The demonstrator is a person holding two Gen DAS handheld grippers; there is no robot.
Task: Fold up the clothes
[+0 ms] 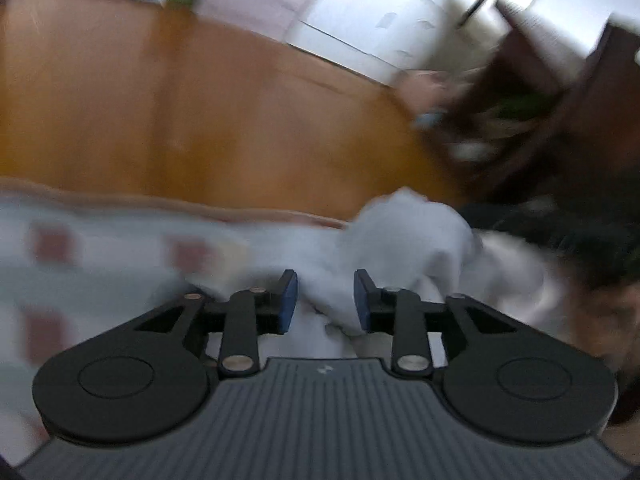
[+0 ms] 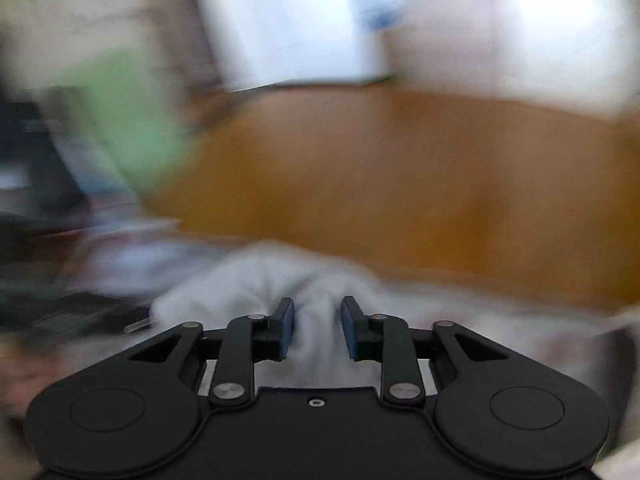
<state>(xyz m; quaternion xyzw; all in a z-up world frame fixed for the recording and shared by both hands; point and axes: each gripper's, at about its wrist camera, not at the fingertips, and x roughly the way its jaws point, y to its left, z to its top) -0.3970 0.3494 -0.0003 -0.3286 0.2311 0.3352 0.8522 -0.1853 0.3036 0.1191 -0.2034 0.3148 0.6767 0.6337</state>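
Both views are blurred by motion. A crumpled white garment (image 1: 408, 236) lies bunched on a bed cover with red squares (image 1: 100, 248). My left gripper (image 1: 326, 300) hovers just over the garment's near folds, jaws open, blue pads apart with white cloth showing in the gap but not pinched. In the right wrist view the same white garment (image 2: 256, 280) is heaped right ahead. My right gripper (image 2: 318, 328) is open too, its blue pads either side of a ridge of the cloth without closing on it.
An orange-brown wooden floor (image 1: 200, 112) lies beyond the bed edge. Dark furniture (image 1: 552, 112) and dark clothing (image 1: 592, 240) sit at the right. White cabinets (image 1: 360, 20) stand at the back. A green shape (image 2: 128, 120) and dark clutter (image 2: 36, 208) are on the left.
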